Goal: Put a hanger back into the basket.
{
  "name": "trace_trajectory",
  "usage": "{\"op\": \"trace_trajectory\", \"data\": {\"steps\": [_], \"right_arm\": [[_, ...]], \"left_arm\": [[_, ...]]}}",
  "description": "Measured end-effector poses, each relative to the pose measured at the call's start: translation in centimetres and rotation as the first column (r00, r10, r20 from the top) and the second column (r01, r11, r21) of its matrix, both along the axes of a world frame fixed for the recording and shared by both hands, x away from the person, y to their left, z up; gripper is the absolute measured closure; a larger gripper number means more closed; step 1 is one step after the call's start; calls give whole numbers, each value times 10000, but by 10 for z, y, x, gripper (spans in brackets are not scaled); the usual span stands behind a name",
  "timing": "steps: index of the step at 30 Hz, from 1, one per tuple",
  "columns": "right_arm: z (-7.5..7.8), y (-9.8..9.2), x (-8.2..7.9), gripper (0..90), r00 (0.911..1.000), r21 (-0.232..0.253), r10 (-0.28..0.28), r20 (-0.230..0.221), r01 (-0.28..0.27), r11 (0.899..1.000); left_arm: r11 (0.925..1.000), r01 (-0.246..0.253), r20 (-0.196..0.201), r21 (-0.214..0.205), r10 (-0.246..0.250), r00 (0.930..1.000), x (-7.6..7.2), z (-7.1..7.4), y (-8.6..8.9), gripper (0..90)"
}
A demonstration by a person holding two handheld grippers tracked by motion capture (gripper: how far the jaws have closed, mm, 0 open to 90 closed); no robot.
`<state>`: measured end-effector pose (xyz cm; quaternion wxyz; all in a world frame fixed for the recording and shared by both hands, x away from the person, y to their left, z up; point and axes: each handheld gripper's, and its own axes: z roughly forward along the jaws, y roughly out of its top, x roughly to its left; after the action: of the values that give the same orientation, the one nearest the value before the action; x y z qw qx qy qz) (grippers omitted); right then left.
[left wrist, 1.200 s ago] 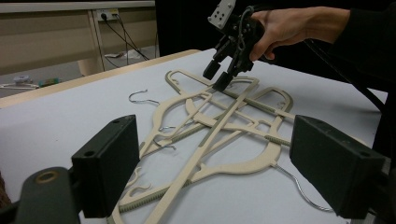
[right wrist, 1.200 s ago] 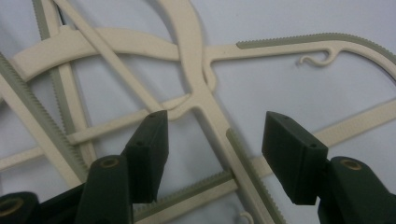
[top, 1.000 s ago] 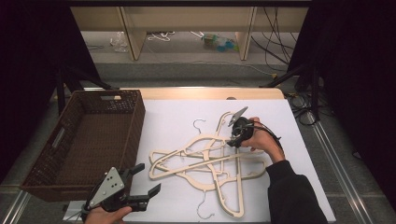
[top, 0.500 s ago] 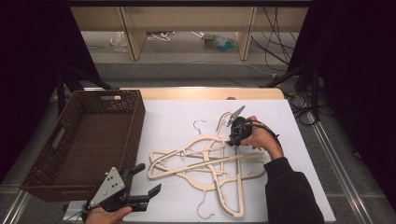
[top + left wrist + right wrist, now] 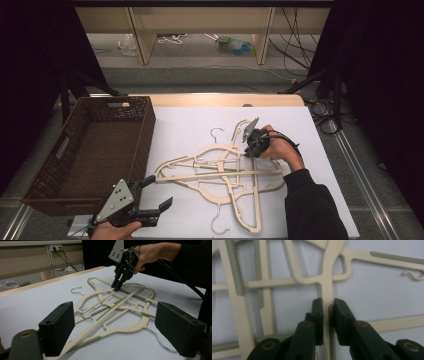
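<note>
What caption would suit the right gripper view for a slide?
Right gripper with its black jaws closed on a bar of a cream plastic hanger lying on the white table.

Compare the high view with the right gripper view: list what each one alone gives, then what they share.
High view alone: the brown wicker basket left of the white mat, the left gripper open at the near edge, and the right hand.

Right gripper view alone: the close grip, with both black jaws of the right gripper pressed on either side of one cream bar.

Shared: the pile of crossed cream hangers on the white mat.
</note>
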<state>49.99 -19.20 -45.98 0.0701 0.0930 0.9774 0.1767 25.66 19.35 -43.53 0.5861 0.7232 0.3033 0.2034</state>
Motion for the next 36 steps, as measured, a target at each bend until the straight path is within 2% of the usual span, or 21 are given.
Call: {"op": "trace_trajectory", "data": {"steps": [5, 6, 8, 12, 13, 15, 16, 17, 19, 21, 23, 24, 25, 26, 27, 29, 31, 34, 36], "right_arm": [[3, -1, -5, 797, 9990, -301, 415, 179, -410, 9987], [4, -1, -6, 797, 9987, -363, 449, 225, -440, 9984], [8, -1, -10, 798, 9976, -457, 565, 391, -547, 9975], [17, -3, -16, 798, 9954, -527, 658, 700, -622, 9967], [24, -4, -21, 797, 9924, -552, 768, 960, -718, 9959], [26, -4, -24, 797, 9920, -570, 760, 1004, -706, 9959], [28, -3, -26, 797, 9899, -605, 824, 1153, -758, 9953], [34, -2, -33, 798, 9853, -701, 943, 1422, -850, 9939], [38, -1, -39, 798, 9820, -798, 1058, 1568, -942, 9924], [43, 0, -45, 797, 9763, -939, 1148, 1836, -989, 9907], [46, 1, -48, 797, 9743, -1004, 1202, 1903, -1025, 9897], [50, 2, -55, 797, 9702, -1005, 1321, 2032, -1135, 9884], [50, 2, -55, 797, 9702, -1005, 1321, 2032, -1135, 9884], [53, 2, -60, 797, 9660, -1081, 1424, 2160, -1213, 9867], [54, 2, -62, 797, 9656, -1078, 1431, 2169, -1220, 9867], [58, 2, -68, 797, 9655, -1056, 1429, 2177, -1223, 9869], [61, 1, -73, 798, 9622, -1086, 1526, 2256, -1308, 9854], [64, 0, -79, 797, 9593, -1129, 1615, 2316, -1384, 9839], [66, 0, -82, 797, 9556, -1130, 1673, 2426, -1434, 9832]], "left_arm": [[10000, 52, -8, -61, -52, 10000, 1, -1, -1, 163], [10000, -14, -53, 40, 14, 10000, 1, 0, -1, 163], [10000, -49, -147, -39, 48, 9999, 1, -1, -2, 163], [9999, 38, -121, 99, -37, 9999, 4, -1, -7, 163], [10000, -17, -134, 55, 18, 9999, 5, -1, -14, 164], [9998, 109, -85, 147, -108, 9999, 5, 0, -17, 165], [9997, 119, -216, 198, -115, 9997, 5, 0, -22, 165], [9983, 236, -130, 529, -230, 9997, 8, 0, -29, 164], [9976, 54, -171, 694, -43, 9998, 12, -2, -37, 167], [9961, 23, -313, 886, 5, 9995, 18, -5, -44, 174], [9953, 1, -384, 969, 36, 9993, 21, -6, -48, 174], [9946, -46, -544, 1036, 103, 9985, 30, -8, -54, 175], [9946, -46, -544, 1036, 103, 9985, 30, -8, -54, 176], [9947, -76, -806, 1024, 159, 9966, 37, -9, -58, 176], [9951, -198, -1020, 965, 297, 9943, 47, -11, -64, 177], [9931, -184, -1098, 1160, 313, 9935, 59, -14, -70, 182], [9920, -397, -1181, 1197, 539, 9915, 70, -16, -75, 192], [9932, -417, -1664, 1092, 596, 9843, 84, -19, -81, 196], [9906, -321, -1763, 1333, 556, 9828, 91, -21, -84, 204]]}}
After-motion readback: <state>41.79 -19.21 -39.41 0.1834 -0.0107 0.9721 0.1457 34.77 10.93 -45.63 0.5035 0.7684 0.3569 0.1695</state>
